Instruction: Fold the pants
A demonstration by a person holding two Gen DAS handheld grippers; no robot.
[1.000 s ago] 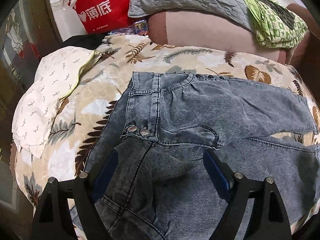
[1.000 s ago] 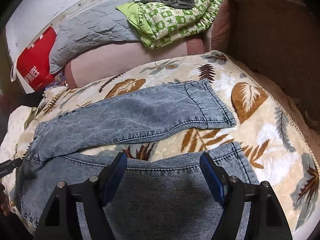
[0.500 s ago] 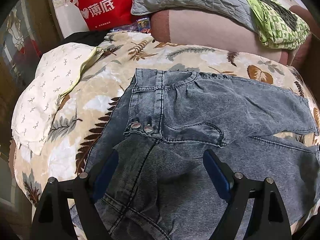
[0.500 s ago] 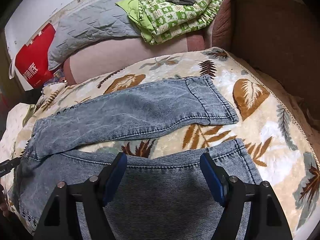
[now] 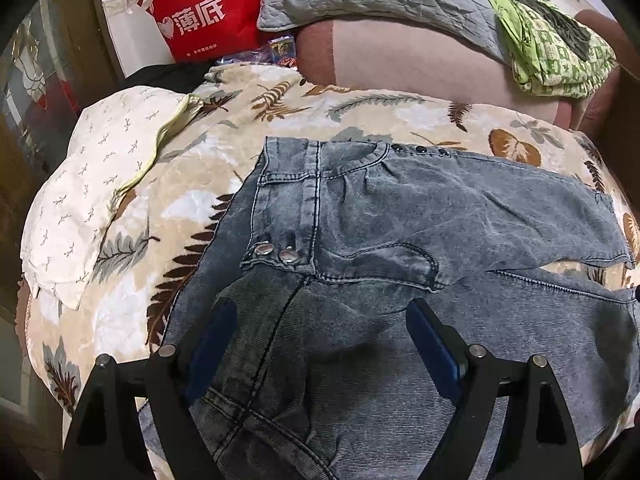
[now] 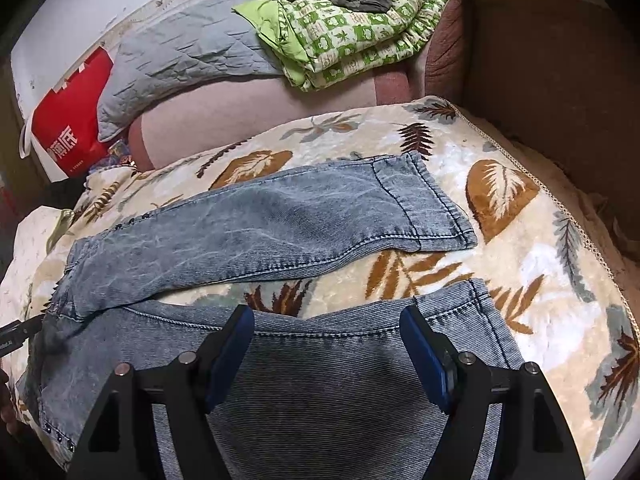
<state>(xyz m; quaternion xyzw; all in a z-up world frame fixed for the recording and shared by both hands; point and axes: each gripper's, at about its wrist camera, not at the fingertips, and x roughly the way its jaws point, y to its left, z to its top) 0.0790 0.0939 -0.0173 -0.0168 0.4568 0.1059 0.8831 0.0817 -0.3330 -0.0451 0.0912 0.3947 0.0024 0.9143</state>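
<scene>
Beneath the left claw [image 5: 316, 344], waistband of the jeans [image 5: 400, 216]; beneath the right claw [image 6: 326, 346], near leg; both wide, empty, unmoved since a second ago; folding not begun.

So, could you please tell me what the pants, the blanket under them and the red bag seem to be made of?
The pants look like acid-washed blue denim: mottled fading, contrast stitching, metal snaps. The blanket looks like plush fleece with a printed leaf pattern: soft, slightly shiny pile. The red bag is probably non-woven fabric or coated paper; its matte printed surface leaves that open.
</scene>
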